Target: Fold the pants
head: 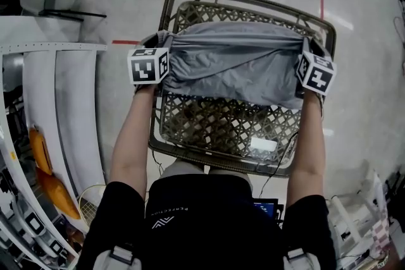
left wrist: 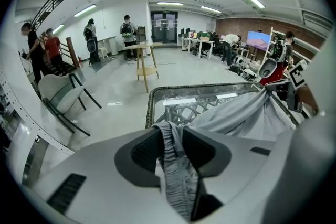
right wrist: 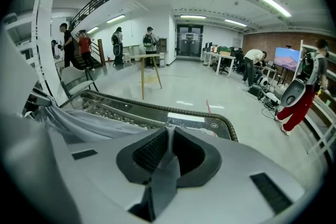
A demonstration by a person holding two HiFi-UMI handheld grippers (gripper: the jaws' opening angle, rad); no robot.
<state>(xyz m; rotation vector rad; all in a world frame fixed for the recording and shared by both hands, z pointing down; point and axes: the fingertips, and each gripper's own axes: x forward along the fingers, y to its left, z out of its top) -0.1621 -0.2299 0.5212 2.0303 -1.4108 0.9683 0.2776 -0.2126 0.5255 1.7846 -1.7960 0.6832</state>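
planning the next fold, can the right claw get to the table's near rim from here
Probably yes: the near rim lies bare, with nothing between it and the right claw. That claw is shut on the grey pants, though, so they would come along.

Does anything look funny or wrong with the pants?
Yes, a bit. The grey pants are stretched over the wicker table, but the grips do not match: the right gripper pinches its corner shut, while the left gripper has its jaws apart, cloth bunched loosely between.
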